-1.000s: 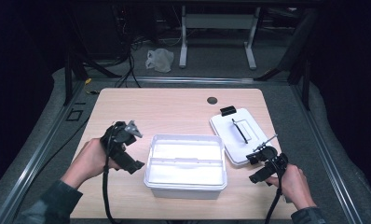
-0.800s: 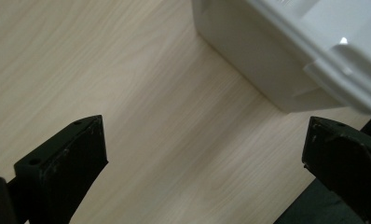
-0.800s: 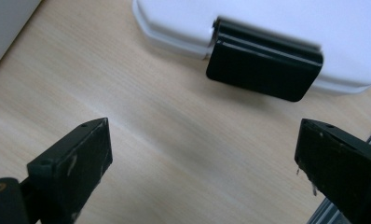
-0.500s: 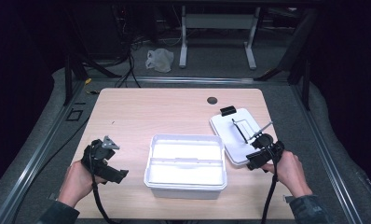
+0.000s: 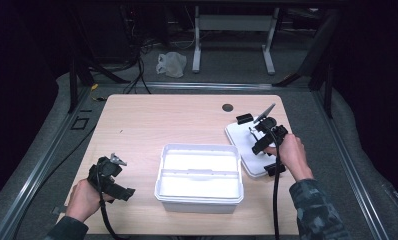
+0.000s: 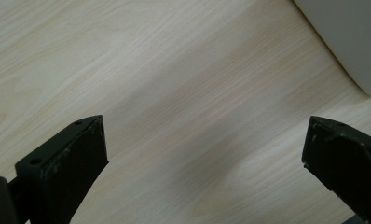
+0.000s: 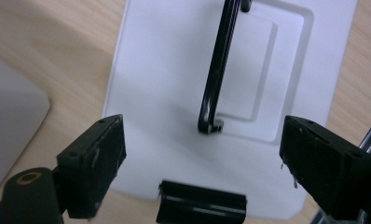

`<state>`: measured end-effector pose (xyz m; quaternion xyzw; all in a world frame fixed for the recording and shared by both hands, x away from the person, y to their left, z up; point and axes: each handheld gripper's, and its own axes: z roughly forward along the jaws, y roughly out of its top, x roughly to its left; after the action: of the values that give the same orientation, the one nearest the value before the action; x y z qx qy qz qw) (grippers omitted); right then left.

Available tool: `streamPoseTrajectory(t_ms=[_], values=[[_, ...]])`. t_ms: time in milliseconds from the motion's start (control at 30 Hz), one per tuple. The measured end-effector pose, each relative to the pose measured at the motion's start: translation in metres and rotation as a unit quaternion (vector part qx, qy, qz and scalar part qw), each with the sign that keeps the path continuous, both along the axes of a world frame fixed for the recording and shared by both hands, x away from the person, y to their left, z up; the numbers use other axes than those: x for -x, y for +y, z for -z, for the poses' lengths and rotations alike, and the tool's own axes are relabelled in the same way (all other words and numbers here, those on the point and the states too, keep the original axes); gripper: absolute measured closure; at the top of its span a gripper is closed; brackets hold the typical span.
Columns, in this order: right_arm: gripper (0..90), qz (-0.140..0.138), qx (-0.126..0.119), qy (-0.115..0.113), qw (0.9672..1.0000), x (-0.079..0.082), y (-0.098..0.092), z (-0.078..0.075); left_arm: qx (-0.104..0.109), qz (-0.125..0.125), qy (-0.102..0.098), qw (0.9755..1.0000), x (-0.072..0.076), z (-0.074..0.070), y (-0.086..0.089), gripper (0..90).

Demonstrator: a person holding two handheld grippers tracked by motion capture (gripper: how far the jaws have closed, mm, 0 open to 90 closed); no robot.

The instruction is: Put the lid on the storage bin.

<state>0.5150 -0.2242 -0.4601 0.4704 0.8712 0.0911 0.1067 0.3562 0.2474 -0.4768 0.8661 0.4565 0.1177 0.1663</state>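
A white open box (image 5: 199, 175) stands at the table's front middle. Its white lid (image 5: 243, 145) lies flat to the right, with a black handle (image 7: 216, 70) down its middle and a black latch (image 7: 202, 207) at one end. My right gripper (image 5: 258, 135) hovers over the lid, pointing down. Its jaws (image 7: 202, 163) are open and have just been closing a little; the handle's near end lies between them, untouched. My left gripper (image 5: 109, 167) is low over bare wood left of the box, open (image 6: 204, 158), with nothing between its jaws.
The wooden table (image 5: 152, 125) has a small dark round hole (image 5: 227, 107) near its far edge. The box's corner (image 6: 351, 42) shows in the left gripper view. A white bag (image 5: 171, 64) and metal frame legs (image 5: 197, 45) stand on the floor beyond.
My left gripper sank and drew back toward the front left of the table. My right gripper moved away from the front edge, up over the lid.
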Motion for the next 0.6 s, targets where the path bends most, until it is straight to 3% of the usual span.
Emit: streamPoseTrajectory(t_ms=[67, 167, 233, 300, 333, 400, 433, 500, 600], values=[[17.9, 0.004, 0.014, 0.007, 0.9999, -0.010, 0.003, 0.004, 0.000, -0.003, 0.001, 1.0000, 0.000, 0.001, 0.001, 0.0], [23.6, 0.010, 0.013, 0.010, 0.9998, -0.017, 0.005, 0.007, 0.000, -0.004, 0.001, 1.0000, -0.001, 0.001, 0.002, 0.0], [35.6, 0.016, 0.016, 0.012, 0.9997, -0.028, 0.009, 0.012, -0.003, -0.004, 0.000, 1.0000, -0.001, 0.001, 0.001, 0.0], [39.0, 0.018, 0.019, 0.013, 0.9996, -0.031, 0.011, 0.014, -0.004, -0.003, 0.000, 1.0000, -0.001, 0.001, 0.001, 0.0], [46.6, 0.024, 0.024, 0.016, 0.9993, -0.036, 0.014, 0.019, -0.007, -0.002, 0.001, 1.0000, -0.001, 0.001, 0.001, 0.0], [49.2, 0.027, 0.030, 0.016, 0.9991, -0.038, 0.016, 0.021, -0.009, -0.002, 0.002, 1.0000, -0.001, 0.001, 0.001, 0.0], [56.7, 0.036, 0.031, 0.016, 0.9987, -0.042, 0.019, 0.024, -0.010, -0.003, 0.003, 0.9999, -0.002, 0.002, 0.002, 0.1], [60.4, 0.040, 0.035, 0.017, 0.9985, -0.044, 0.021, 0.025, -0.010, -0.003, 0.003, 0.9999, -0.002, 0.002, 0.002, 0.1], [74.3, 0.054, 0.047, 0.022, 0.9972, -0.049, 0.021, 0.029, -0.012, -0.006, 0.005, 0.9999, -0.001, 0.003, 0.002, 0.1]])
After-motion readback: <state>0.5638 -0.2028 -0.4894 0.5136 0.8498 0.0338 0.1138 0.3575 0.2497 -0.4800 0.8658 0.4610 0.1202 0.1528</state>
